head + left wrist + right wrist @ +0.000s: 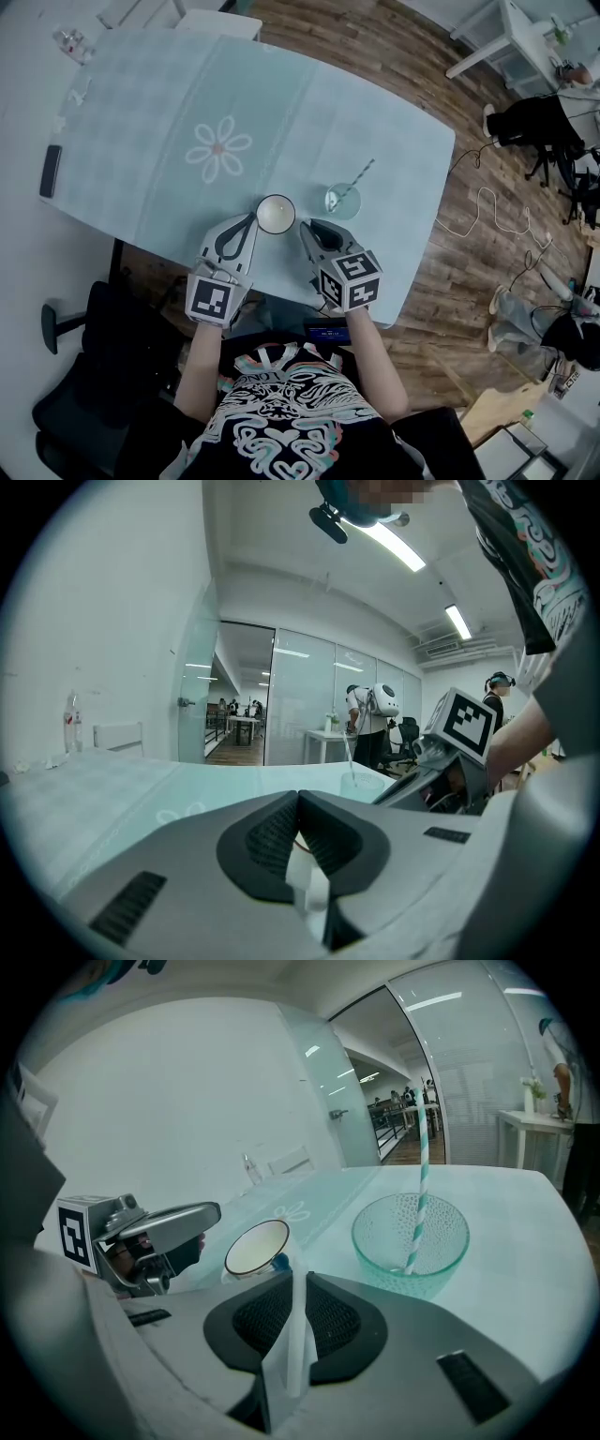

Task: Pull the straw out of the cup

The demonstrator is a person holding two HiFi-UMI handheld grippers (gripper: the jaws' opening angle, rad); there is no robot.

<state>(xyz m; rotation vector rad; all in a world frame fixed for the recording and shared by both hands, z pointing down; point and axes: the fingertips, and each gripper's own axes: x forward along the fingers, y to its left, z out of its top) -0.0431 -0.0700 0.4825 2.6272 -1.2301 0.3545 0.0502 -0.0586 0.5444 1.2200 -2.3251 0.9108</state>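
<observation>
A clear green-tinted glass cup [343,201] [410,1241] stands on the pale teal tablecloth [187,103] near the table's front edge. A teal-and-white striped straw [359,178] [422,1185] leans in it, tilted toward the far right. A white mug [276,214] [256,1247] stands just to the glass's left. My right gripper [307,225] [297,1276] hovers just in front of the glass, between mug and glass, its jaws a narrow slit apart with nothing in them. My left gripper [251,218] [298,795] sits beside the mug's left side, tips touching, empty.
A dark flat phone-like object [51,171] lies at the table's left edge, and a small bottle [70,42] at the far left corner. A black chair [75,375] stands left of me. Cables [487,211] trail over the wooden floor on the right.
</observation>
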